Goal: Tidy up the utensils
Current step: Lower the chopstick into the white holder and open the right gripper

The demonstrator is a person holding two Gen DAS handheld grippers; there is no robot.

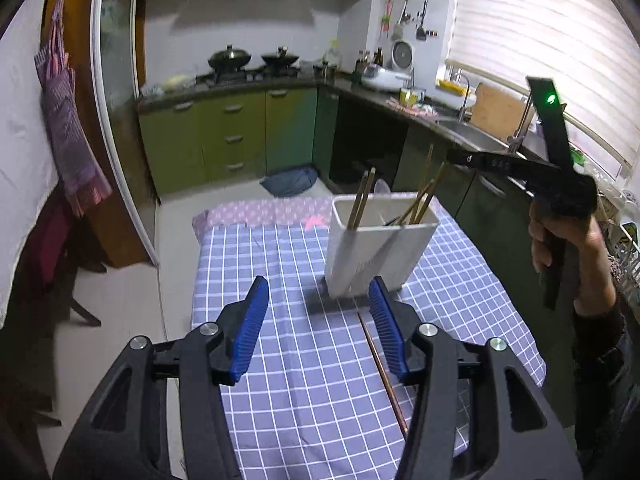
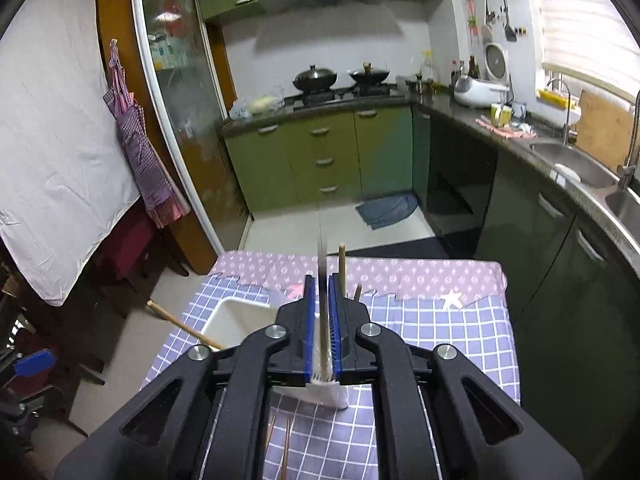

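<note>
A white utensil holder [image 1: 376, 248] stands on the blue checked tablecloth [image 1: 288, 280] with several chopsticks [image 1: 362, 196] upright in it. My left gripper [image 1: 318, 328] is open and empty, just short of the holder. One loose chopstick [image 1: 386, 376] lies on the cloth by its right finger. My right gripper [image 2: 321, 312] is shut on a thin pale utensil [image 2: 322, 264] seen edge-on, held above the holder [image 2: 234, 320]. Seen from the left wrist, the right gripper [image 1: 456, 156] hovers high at the right of the holder.
More chopsticks [image 2: 286, 448] lie on the cloth under the right gripper. A pink patterned strip [image 2: 400, 272] covers the table's far edge. Green kitchen cabinets [image 1: 240, 136], a stove with two woks [image 2: 340, 76] and a sink [image 2: 576, 164] lie beyond.
</note>
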